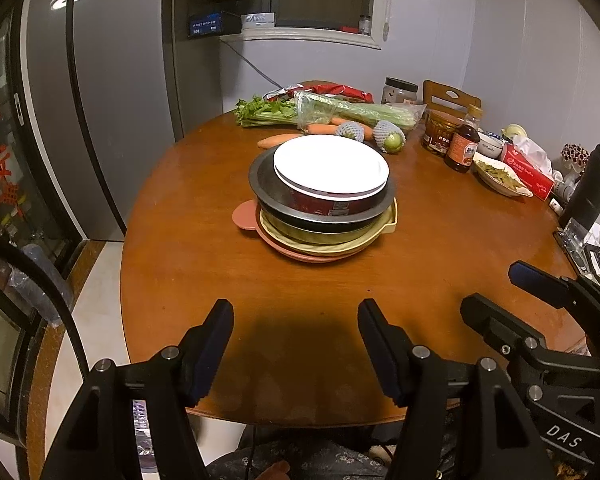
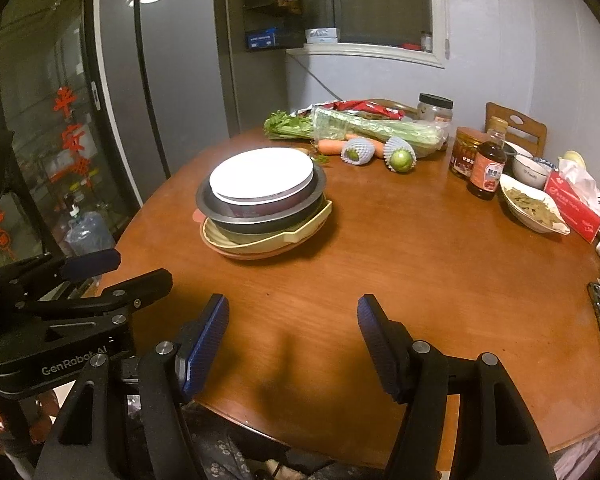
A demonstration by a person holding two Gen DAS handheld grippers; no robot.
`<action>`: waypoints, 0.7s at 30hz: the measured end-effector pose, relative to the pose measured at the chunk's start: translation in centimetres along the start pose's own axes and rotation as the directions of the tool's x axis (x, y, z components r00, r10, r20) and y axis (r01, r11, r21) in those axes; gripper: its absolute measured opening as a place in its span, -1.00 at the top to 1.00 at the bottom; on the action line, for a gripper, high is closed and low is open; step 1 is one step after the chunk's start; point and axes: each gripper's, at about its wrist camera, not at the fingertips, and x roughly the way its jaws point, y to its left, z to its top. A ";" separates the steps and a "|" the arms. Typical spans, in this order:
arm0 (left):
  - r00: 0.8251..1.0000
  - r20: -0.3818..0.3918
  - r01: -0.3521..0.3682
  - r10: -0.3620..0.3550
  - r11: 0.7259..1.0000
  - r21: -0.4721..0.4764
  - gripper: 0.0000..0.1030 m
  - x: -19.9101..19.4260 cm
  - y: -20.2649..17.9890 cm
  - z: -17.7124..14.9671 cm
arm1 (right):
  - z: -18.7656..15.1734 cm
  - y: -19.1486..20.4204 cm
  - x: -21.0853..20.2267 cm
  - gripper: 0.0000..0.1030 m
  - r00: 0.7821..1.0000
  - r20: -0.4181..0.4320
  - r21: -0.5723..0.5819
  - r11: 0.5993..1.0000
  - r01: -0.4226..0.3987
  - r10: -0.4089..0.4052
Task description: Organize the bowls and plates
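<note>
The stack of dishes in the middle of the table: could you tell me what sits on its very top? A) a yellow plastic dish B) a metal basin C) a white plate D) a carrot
C: the white plate lies topmost on the stack, above the metal basin.

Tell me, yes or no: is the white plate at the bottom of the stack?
No, the white plate sits on top, above the metal pan.

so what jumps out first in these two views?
The stack of dishes mid-table: a white plate on top, a metal basin beneath, yellow and pink plates at the bottom. Behind it lie celery and carrots. Both grippers, left gripper and right gripper, hang open and empty near the table's front edge.
</note>
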 end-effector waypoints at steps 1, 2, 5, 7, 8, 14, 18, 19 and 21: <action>1.000 0.000 -0.001 0.001 1.000 0.000 -0.25 0.0 0.0 -0.1 | 0.0 0.0 0.0 -0.33 1.000 0.000 0.000 1.000 0.001 -0.001; 1.000 0.000 -0.001 0.001 1.000 0.001 -0.25 0.0 0.0 -0.1 | -0.1 0.0 -0.1 -0.33 1.000 0.000 0.000 1.000 0.002 -0.002; 1.000 0.001 -0.005 0.005 1.000 0.001 -0.25 0.0 0.0 0.0 | -0.1 0.1 -0.1 -0.33 1.000 -0.001 -0.003 1.000 0.004 -0.004; 1.000 0.000 -0.002 0.002 1.000 0.003 -0.25 0.0 0.0 0.0 | -0.1 0.0 -0.2 -0.33 1.000 0.003 -0.004 1.000 0.003 -0.003; 1.000 -0.001 -0.003 0.003 1.000 0.004 -0.25 0.0 -0.1 0.0 | -0.1 0.0 -0.2 -0.33 1.000 0.002 -0.004 1.000 0.004 -0.004; 1.000 -0.002 -0.006 0.006 1.000 0.006 -0.25 0.0 -0.1 0.0 | -0.1 -0.1 -0.1 -0.33 1.000 -0.003 -0.005 1.000 0.005 -0.005; 1.000 -0.003 -0.010 0.010 1.000 0.004 -0.25 0.1 -0.1 0.1 | -0.1 -0.1 -0.1 -0.33 1.000 0.000 -0.007 1.000 0.006 -0.006; 1.000 -0.003 -0.009 0.009 1.000 0.004 -0.25 0.1 -0.1 0.1 | -0.1 -0.1 -0.1 -0.33 1.000 -0.001 -0.007 1.000 0.005 -0.005; 1.000 -0.002 -0.012 0.012 1.000 0.007 -0.25 0.0 -0.1 0.1 | 0.0 -0.2 -0.1 -0.33 1.000 -0.002 -0.007 1.000 0.007 -0.007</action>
